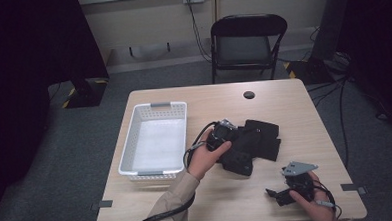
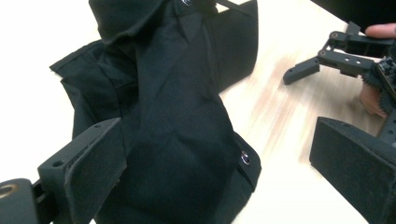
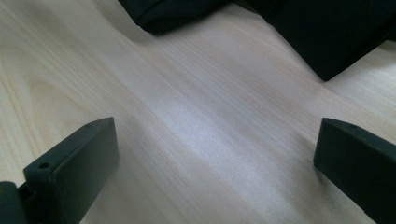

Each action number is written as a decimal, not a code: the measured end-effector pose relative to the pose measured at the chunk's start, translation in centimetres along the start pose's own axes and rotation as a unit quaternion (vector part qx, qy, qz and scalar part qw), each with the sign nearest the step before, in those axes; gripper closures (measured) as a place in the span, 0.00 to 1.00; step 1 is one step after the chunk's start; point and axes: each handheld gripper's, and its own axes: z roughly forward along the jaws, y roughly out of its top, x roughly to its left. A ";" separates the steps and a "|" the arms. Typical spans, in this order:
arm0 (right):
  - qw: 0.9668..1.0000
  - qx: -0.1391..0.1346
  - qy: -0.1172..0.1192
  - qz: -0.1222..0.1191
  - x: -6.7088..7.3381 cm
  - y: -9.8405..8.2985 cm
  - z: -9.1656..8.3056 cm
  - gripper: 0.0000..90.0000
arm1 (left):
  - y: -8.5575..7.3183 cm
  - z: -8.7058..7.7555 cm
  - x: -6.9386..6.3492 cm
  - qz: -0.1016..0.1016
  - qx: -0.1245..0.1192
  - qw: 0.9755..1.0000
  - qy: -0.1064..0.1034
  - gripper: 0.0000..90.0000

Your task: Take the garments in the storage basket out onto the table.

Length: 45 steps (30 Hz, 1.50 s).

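A crumpled black fabric piece [image 1: 261, 137] with metal snaps lies at the table's middle. My left gripper [image 1: 234, 151], held in a hand with a beige sleeve, reaches into its near left edge. In the left gripper view the gripper [image 2: 219, 154] is open wide, with a fold of the fabric [image 2: 177, 116] standing between the jaws, not pinched. My right gripper [image 1: 275, 197] rests near the front right edge, apart from the fabric. Its jaws [image 3: 215, 163] stand open over bare wood, with the fabric's edge [image 3: 327, 32] farther ahead. One right-gripper finger [image 2: 301, 71] shows beyond the fabric.
An empty white plastic basket [image 1: 128, 143] stands on the left part of the wooden table [image 1: 289, 109]. A black cable grommet [image 1: 249, 94] sits near the far edge. A black folding chair [image 1: 248, 43] stands behind the table. Cables lie on the floor at right.
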 end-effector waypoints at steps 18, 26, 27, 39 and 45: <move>1.000 0.000 0.000 0.000 0.0 0.0 0.0 0.00 | -1.7 -1.5 -1.4 0.026 0.009 0.999 -0.015 0.04; 1.000 0.000 0.000 0.000 0.0 0.0 0.0 0.00 | -2.4 -2.0 -1.7 0.030 0.004 0.999 -0.022 0.04; 1.000 0.000 0.000 0.000 0.0 0.0 0.0 0.00 | -2.6 -2.1 -1.7 0.030 0.003 0.999 -0.023 0.04; 1.000 0.000 0.000 0.000 0.0 0.0 0.0 0.00 | -4.4 -2.5 -1.9 0.028 -0.005 0.999 -0.033 0.04; 1.000 0.000 0.000 0.000 0.0 0.0 0.0 0.00 | -5.5 -2.5 -2.2 0.027 -0.008 0.999 -0.041 0.04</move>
